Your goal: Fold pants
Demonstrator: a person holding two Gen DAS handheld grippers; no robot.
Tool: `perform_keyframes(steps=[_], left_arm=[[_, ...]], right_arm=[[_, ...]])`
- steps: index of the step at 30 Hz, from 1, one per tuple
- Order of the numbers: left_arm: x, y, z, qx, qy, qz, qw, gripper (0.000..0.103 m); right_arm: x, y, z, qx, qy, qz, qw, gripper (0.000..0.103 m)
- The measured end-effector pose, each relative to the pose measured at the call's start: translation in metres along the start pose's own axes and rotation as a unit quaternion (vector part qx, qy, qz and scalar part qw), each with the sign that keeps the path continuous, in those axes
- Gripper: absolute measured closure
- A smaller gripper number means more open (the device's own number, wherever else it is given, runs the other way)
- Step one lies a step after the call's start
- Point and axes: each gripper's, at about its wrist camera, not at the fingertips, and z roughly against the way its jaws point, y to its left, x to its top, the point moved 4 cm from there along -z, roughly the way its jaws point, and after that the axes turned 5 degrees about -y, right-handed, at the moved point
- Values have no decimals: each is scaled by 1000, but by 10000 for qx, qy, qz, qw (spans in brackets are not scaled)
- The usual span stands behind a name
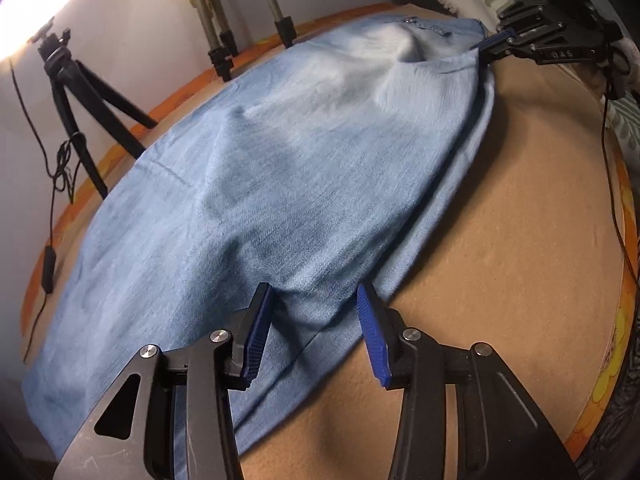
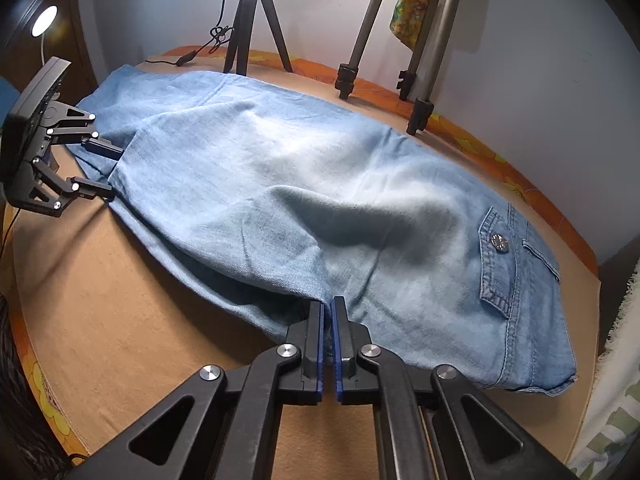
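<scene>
Light blue denim pants (image 1: pixel 280 168) lie on the brown table, folded lengthwise with one leg over the other; they also show in the right wrist view (image 2: pixel 300 184), waistband and button at the right. My left gripper (image 1: pixel 314 300) is open, its blue-padded fingers straddling the near edge of the leg end. It shows in the right wrist view (image 2: pixel 110 170) at the far left. My right gripper (image 2: pixel 328 312) is shut on the near edge of the pants close to the waist, lifting the cloth a little. It shows in the left wrist view (image 1: pixel 486 46) at the top right.
A black tripod (image 1: pixel 72 92) and a silver tripod (image 1: pixel 248 12) stand at the table's (image 1: pixel 500 220) far edge by the wall, with a dangling cable (image 1: pixel 48 256). A lamp (image 2: pixel 44 20) glows at the left. The table has an orange patterned rim (image 2: pixel 532 196).
</scene>
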Motion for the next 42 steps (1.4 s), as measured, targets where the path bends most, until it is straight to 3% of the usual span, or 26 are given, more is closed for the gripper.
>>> perform_keyframes(steps=[2, 3, 11, 13, 15, 19, 21, 22, 23, 28, 34, 38, 42], left_arm=[[1, -4, 2, -190, -2, 10, 9998, 88], [2, -4, 3, -146, -20, 6, 9999, 94], [3, -4, 31, -403, -305, 333, 9982, 99], [-4, -11, 31, -460, -185, 254, 9984, 99], [-15, -17, 25, -225, 6, 34, 9997, 99], [-26, -1, 37, -147, -88, 614, 9980, 96], [-33, 7, 52, -139, -208, 846, 9961, 88], [-40, 13, 61, -27, -250, 956, 9951, 82], [-46, 18, 69, 55, -284, 1065, 9939, 79], [-83, 50, 104, 366, -459, 1835, 9813, 72], [-127, 83, 137, 699, -554, 2511, 9638, 60], [-157, 104, 153, 881, -546, 2862, 9525, 54], [-186, 125, 168, 992, -654, 3249, 9382, 54]], right_arm=[[2, -3, 0, -16, -35, -84, 10000, 102], [2, -3, 0, -11, -51, -106, 9999, 102], [-3, 2, 19, -8, -201, -45, 9998, 103], [-12, 4, 19, 15, -162, -22, 9999, 103], [-22, 7, 10, -2, 5, 33, 10000, 103], [-34, 15, 2, -209, 195, 291, 9992, 103], [-27, 19, 12, -190, 140, 366, 9991, 82], [-21, 23, 22, -195, -37, 439, 9988, 65], [-14, 28, 29, -163, -154, 507, 9985, 63], [26, 80, 42, 514, -545, 1012, 9920, 66], [68, 176, -2, 1264, -456, 1948, 9716, 72], [82, 214, -37, 1441, -197, 2340, 9613, 73], [89, 225, -63, 1419, 9, 2469, 9586, 73]])
